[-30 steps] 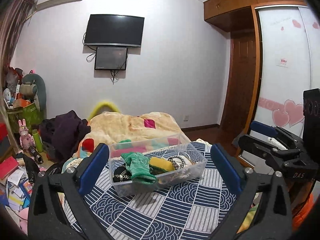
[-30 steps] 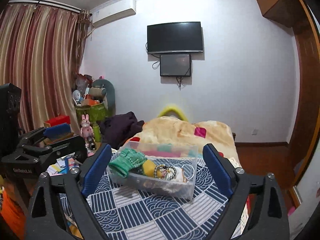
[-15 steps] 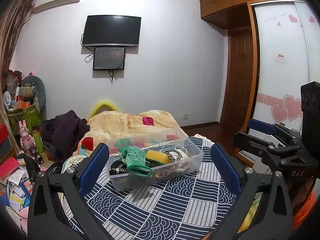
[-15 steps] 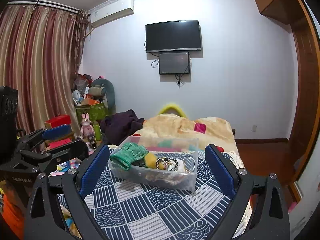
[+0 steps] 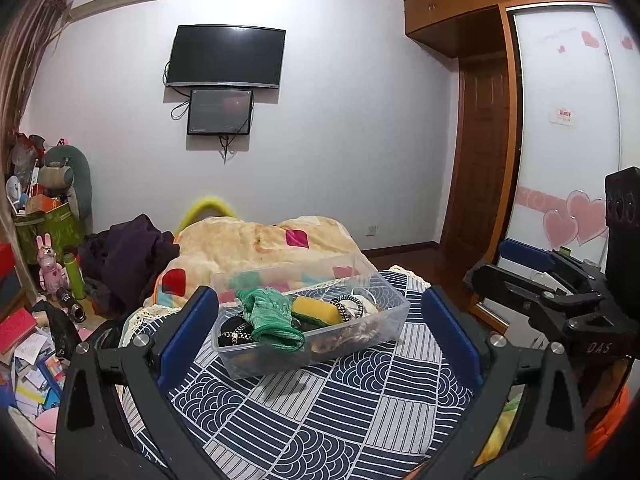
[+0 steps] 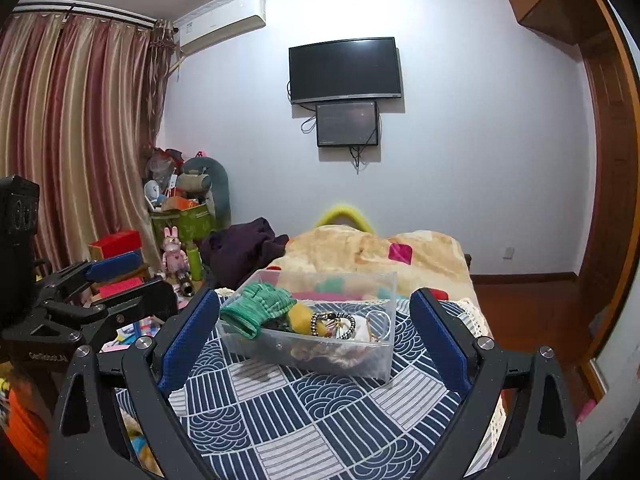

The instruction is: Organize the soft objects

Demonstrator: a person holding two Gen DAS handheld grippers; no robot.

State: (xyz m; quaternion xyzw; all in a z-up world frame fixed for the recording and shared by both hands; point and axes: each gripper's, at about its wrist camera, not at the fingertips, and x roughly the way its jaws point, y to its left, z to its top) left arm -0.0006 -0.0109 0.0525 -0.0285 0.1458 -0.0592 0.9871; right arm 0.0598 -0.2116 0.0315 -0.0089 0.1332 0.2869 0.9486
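Left wrist: ribbed green cloth (image 5: pixel 269 316) in clear plastic bin (image 5: pixel 356 330)

Left claw (image 5: pixel 318 324) spread wide, holding nothing, right claw (image 6: pixel 314 326) likewise spread wide, side by side, level

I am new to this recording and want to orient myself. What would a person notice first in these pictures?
First, the clear plastic bin on the blue patterned cloth, with a green glove draped over its near-left rim and a yellow sponge beside it. Both the left gripper and the right gripper are open and hold nothing. On the far wall hangs a black TV.
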